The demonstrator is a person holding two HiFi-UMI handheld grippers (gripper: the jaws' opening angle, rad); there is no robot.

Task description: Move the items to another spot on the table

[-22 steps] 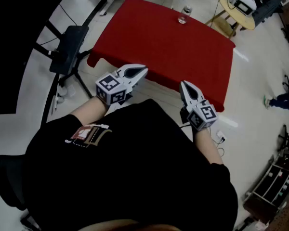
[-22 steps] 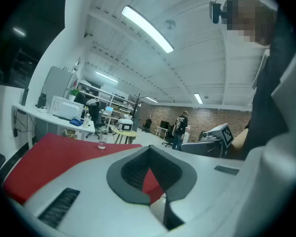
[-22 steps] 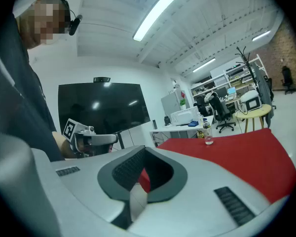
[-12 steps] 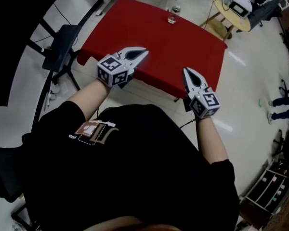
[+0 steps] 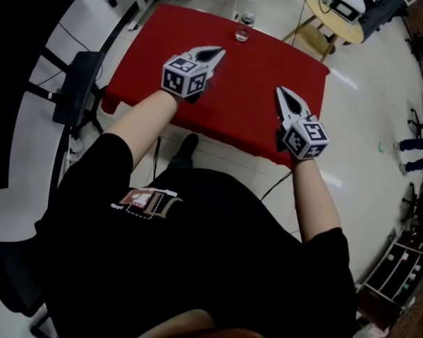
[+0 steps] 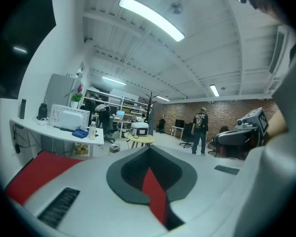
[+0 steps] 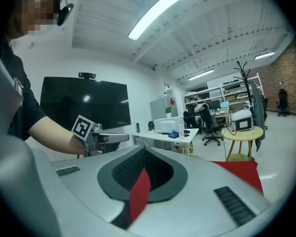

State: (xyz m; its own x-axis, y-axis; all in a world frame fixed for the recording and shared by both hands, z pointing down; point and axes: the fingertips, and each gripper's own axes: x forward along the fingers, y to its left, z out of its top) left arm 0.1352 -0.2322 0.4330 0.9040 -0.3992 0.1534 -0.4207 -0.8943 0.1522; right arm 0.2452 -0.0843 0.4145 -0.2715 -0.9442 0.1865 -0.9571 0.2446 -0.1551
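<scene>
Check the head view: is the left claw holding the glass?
No, the glass stands at the far edge of the table, apart from the left claw.

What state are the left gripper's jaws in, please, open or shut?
Shut and empty: the left gripper shows its tips together in its own view, with only the red table visible through the gap.

The right gripper (image 7: 144, 152) holds its jaws shut, tips touching (red tablecloth (image 7: 239, 174) shows behind), with the left gripper (image 7: 96, 135) alongside.
</scene>
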